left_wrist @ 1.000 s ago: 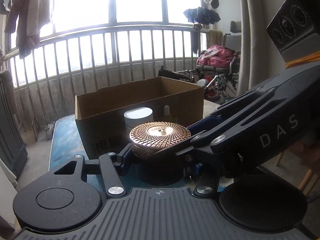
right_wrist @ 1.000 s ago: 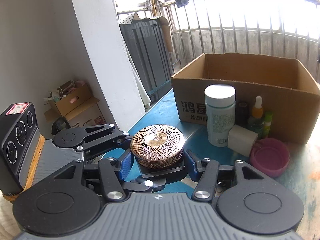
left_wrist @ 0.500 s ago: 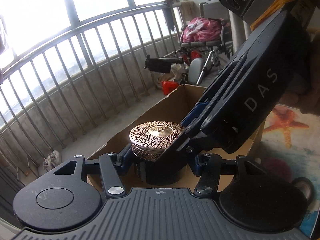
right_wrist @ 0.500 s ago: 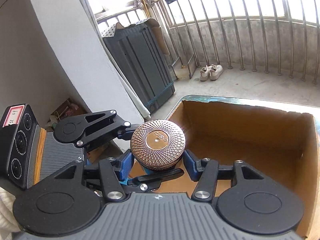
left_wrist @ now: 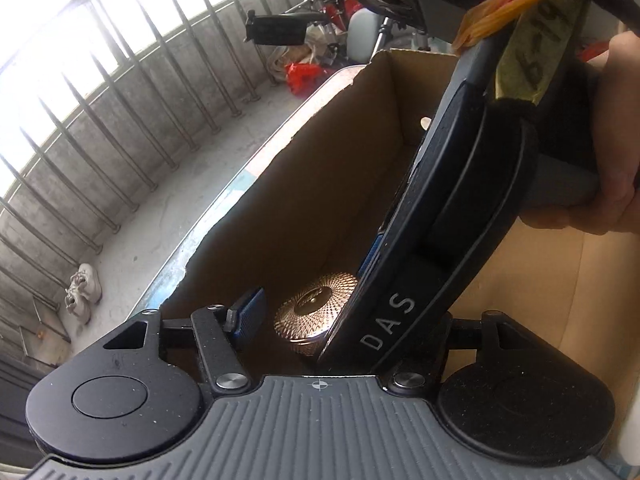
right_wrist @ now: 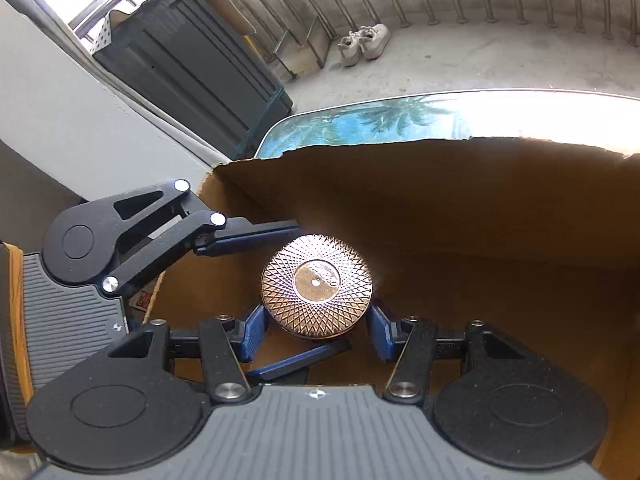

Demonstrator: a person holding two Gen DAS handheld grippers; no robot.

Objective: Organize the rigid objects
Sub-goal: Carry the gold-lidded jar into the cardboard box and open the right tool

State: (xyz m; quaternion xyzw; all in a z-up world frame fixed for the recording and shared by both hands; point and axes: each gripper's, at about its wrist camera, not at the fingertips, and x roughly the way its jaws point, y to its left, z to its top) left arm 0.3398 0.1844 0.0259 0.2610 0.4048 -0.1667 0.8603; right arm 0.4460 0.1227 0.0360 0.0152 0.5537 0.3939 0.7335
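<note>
A round copper tin (right_wrist: 317,286) with a lattice lid is low inside the cardboard box (right_wrist: 480,200); I cannot tell whether it touches the floor. My right gripper (right_wrist: 316,332) is shut on it, with a blue pad on each side. My left gripper (right_wrist: 320,284) reaches in from the left and its jaws are opening. Its fingers (right_wrist: 256,232) stand a little off the tin. In the left wrist view the tin (left_wrist: 312,320) lies beside the left pad (left_wrist: 248,316) with a gap. The right gripper's housing (left_wrist: 440,220) hides the other finger.
The box (left_wrist: 320,160) stands on a table with a blue palm-print cover (right_wrist: 360,124). A hand (left_wrist: 612,160) holds the right gripper. On the balcony floor lie shoes (right_wrist: 364,44), with a dark cabinet (right_wrist: 192,68) and a railing (left_wrist: 120,80) around.
Both grippers carried the tin from in front of the box over its rim and down inside. The left fingers, which held the tin before, now stand apart from it.
</note>
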